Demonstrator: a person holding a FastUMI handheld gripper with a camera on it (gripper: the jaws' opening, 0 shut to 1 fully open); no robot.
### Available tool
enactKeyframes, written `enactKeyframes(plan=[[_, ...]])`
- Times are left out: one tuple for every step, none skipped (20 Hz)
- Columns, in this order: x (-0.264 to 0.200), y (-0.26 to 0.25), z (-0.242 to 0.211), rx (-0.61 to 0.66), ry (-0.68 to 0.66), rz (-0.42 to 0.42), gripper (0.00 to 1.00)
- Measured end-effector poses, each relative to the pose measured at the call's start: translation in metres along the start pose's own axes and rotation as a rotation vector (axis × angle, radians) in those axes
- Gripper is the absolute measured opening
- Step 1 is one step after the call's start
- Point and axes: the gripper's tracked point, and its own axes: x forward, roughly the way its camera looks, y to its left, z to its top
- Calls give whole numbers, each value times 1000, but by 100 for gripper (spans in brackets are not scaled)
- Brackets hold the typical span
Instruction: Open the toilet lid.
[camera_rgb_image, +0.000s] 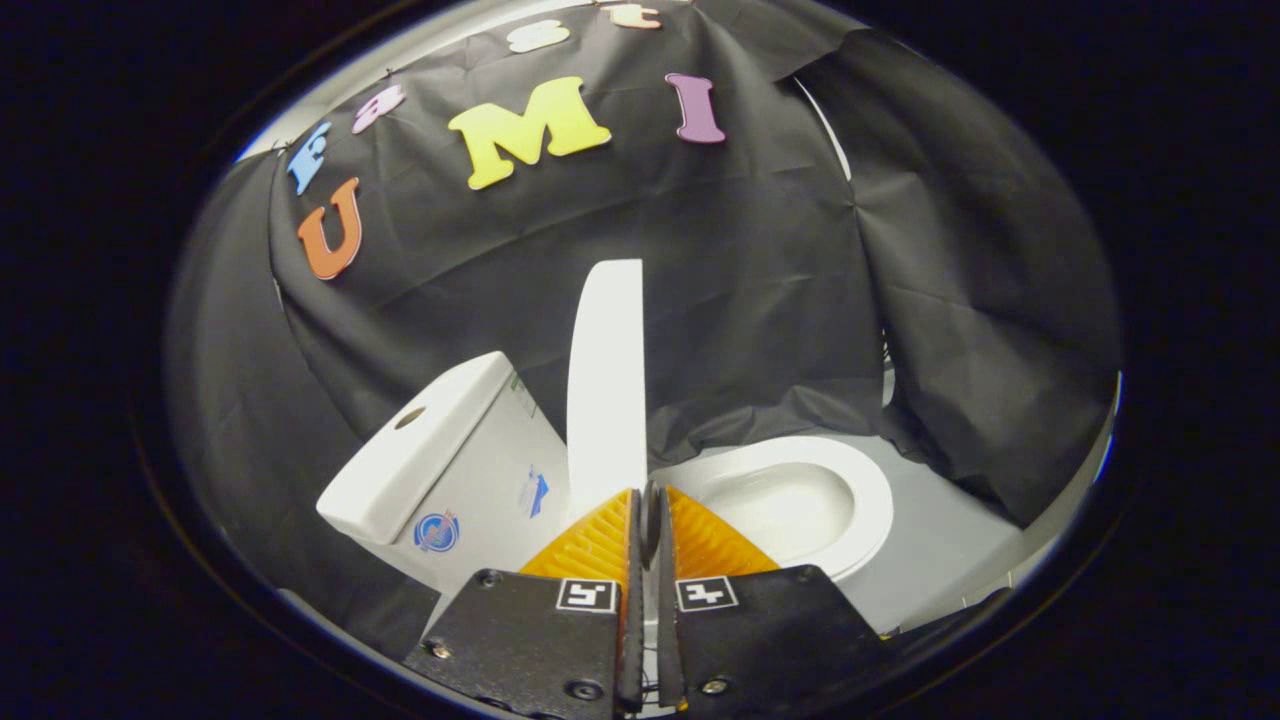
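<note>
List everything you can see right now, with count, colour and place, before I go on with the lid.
toilet lid: one, white, raised on edge, just ahead of the fingers, its lower edge at their tips
toilet bowl: one, white, open, beyond the fingers beside the lid
cistern: one, white, on the lid's other side, button hole on top
floor: light grey, around the bowl
booth wall: black cloth, behind the toilet
gripper: one, fingers nearly closed on the lid's lower edge
</note>
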Motion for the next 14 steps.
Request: enactKeyframes(plan=[[-1,6,-1,-6,0,2,9],[0,11,-2,-18,0,4,9],[0,15,-3,-28,1,4,9],[0,18,-3,-43,-1,2,10],[0,22,-4,-57,-3,-1,10],[0,26,-3,-67,-6,-2,10],[0,31,-4,-78,-7,-3,10],[-1,35,-5,-84,-9,-3,10],[0,38,-6,-78,-10,-7,11],[0,40,-5,-73,-12,-14,11],[0,44,-7,-73,-13,-17,11],[0,48,-8,-79,-13,-17,11],[0,52,-10,-87,-15,-19,11],[1,56,-10,-100,-18,-23,11]])
